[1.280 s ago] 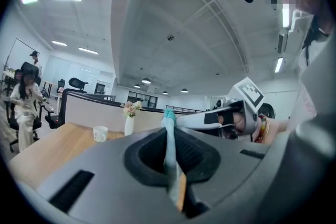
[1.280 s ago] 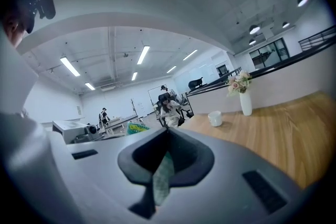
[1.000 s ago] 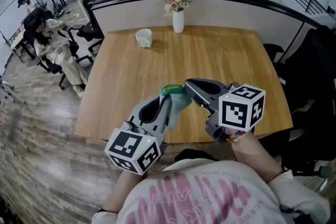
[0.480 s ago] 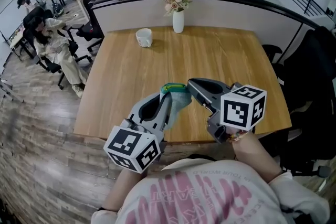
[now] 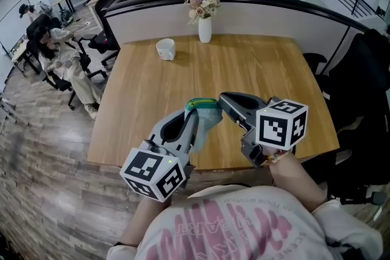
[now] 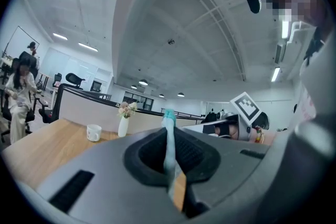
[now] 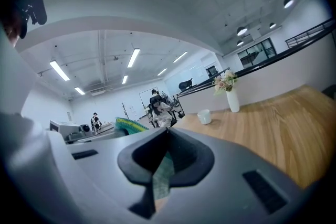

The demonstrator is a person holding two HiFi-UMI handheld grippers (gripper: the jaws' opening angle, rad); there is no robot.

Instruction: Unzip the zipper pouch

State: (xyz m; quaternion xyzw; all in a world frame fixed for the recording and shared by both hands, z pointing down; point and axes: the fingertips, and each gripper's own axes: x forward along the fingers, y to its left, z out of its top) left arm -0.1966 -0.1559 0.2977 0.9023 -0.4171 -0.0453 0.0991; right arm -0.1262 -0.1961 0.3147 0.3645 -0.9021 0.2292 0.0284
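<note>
A teal zipper pouch [image 5: 206,115] with a green top edge hangs between my two grippers above the near part of the wooden table [image 5: 256,64]. My left gripper [image 5: 193,114] is shut on the pouch's left end; in the left gripper view a thin teal strip of the pouch [image 6: 168,147] is pinched between the left gripper [image 6: 170,131] jaws. My right gripper [image 5: 223,100] is shut on the pouch's right end, where a fold of teal fabric [image 7: 164,173] sits in the right gripper [image 7: 167,132] jaws. The zipper pull is hidden.
A white cup [image 5: 165,49] and a white vase with flowers [image 5: 204,26] stand at the table's far side, well away from the grippers. A dark partition [image 5: 256,0] runs behind the table. People sit at desks [image 5: 52,39] to the far left. A black chair [image 5: 365,82] stands at right.
</note>
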